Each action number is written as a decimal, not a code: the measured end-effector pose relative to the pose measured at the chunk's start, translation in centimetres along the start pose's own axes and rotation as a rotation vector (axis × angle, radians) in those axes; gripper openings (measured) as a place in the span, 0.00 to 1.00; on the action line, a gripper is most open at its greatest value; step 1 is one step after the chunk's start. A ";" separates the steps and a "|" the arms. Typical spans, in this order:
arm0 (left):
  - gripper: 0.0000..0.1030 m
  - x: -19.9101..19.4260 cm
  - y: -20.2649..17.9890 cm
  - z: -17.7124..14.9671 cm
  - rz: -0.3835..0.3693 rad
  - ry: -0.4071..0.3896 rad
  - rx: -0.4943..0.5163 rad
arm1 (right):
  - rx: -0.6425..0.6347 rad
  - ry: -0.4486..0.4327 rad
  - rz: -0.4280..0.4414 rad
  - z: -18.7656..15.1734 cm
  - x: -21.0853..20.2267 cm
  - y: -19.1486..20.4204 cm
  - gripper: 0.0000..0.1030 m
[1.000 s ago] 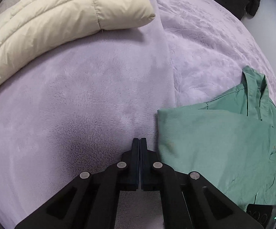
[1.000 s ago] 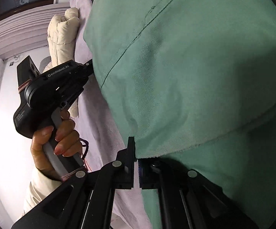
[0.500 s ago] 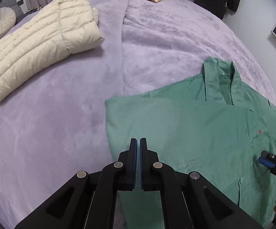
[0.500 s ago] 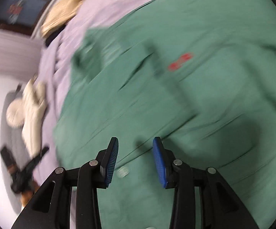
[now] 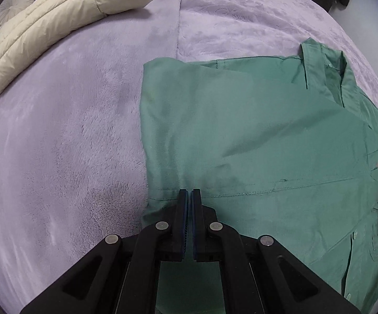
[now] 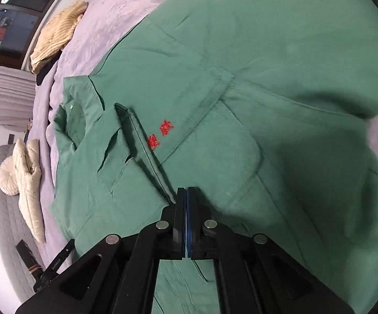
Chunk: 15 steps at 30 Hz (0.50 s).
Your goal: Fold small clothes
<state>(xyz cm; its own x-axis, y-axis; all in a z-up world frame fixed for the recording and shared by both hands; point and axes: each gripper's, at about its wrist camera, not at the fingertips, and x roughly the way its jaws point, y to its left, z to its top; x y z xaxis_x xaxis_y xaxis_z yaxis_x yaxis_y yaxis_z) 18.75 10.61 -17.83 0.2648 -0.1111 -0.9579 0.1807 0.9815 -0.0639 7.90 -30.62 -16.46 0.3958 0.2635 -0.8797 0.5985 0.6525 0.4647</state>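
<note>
Left wrist view: the left gripper (image 5: 189,192) is clenched with nothing between its pads, its tips over a seam near the left edge of the green shirt (image 5: 254,136). The shirt lies spread on the purple bed (image 5: 71,130), collar toward the far side, well apart from a cream puffer jacket (image 5: 52,18).

Right wrist view: the right gripper (image 6: 186,191), which has just been closing, is clenched and empty above the shirt's (image 6: 241,78) button placket, near red embroidery (image 6: 160,133).
</note>
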 end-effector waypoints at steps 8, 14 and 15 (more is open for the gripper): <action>0.03 -3.1 -1.8 -2.6 0.019 0.019 0.016 | -0.053 0.076 -0.005 -3.4 -2.7 0.2 0.20; 0.03 -6.4 -3.5 -6.4 0.017 0.042 0.028 | -0.051 0.117 0.010 -6.8 -4.4 0.7 0.41; 0.03 -7.1 -3.9 -6.9 0.018 0.039 0.030 | -0.058 0.124 0.008 -7.4 -4.6 1.0 0.43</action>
<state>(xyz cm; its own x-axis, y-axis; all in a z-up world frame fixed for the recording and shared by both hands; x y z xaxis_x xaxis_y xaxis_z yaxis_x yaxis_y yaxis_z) 9.61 8.68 -12.69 0.2311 -0.0868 -0.9691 0.2051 0.9780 -0.0387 1.49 -25.93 -12.72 0.3089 0.3528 -0.8833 0.5529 0.6890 0.4685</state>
